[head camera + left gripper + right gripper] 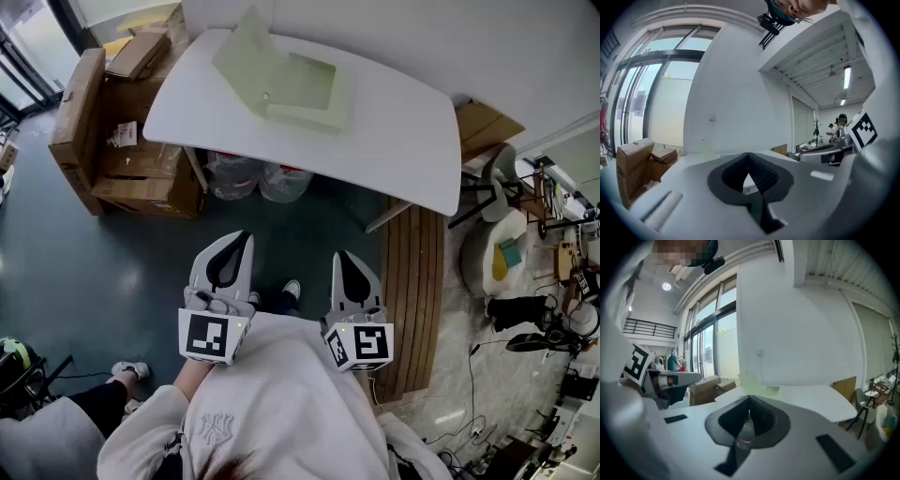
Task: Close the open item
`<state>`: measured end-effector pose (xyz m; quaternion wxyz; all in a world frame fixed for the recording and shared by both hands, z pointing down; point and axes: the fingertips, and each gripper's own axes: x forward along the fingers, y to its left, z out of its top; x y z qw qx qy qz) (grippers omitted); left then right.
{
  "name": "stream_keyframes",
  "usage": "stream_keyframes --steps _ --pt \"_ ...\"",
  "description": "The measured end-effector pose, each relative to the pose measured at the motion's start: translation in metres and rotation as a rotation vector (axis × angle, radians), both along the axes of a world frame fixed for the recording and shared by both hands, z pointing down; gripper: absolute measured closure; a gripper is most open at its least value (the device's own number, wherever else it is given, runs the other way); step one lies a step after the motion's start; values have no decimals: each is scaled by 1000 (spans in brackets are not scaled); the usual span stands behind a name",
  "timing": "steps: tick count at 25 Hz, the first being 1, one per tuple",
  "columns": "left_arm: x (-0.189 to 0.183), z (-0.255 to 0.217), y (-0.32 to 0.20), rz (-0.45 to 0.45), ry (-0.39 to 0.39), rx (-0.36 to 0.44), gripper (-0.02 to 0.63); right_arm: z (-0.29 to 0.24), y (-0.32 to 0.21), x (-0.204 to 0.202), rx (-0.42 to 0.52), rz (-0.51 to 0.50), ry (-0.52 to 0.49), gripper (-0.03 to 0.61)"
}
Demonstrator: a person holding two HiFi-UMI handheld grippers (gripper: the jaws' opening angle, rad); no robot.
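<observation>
In the head view the open green box (295,89) sits on the white tabletop (403,141), far ahead of the left hand-held gripper (234,246) and right hand-held gripper (349,267). The left gripper view shows its jaws pressed together, empty. The right gripper view shows the same, the green box (754,383) far beyond the tips.

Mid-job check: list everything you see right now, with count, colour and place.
box: one, pale green, lid raised, on the table
table: one, white, ahead of the person
cardboard boxes: several, brown, left of the table
clear bottles: two, under the table
slatted bench: one, brown wood, on the floor at right
chair: one, grey, past the table's right end
left tool: white, shut, empty
right tool: white, shut, empty
</observation>
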<state>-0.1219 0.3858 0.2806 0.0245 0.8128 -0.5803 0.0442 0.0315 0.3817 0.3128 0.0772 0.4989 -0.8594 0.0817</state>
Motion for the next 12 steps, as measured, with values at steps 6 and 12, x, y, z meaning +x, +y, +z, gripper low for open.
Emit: stream_keyframes --steps 6,12 --pt "10 7 -4 -12 22 -51 604 2 -7 6 2 -19 1 569" --pt "24 8 -6 -21 -1 -36 604 2 -11 21 6 -34 -2 569"
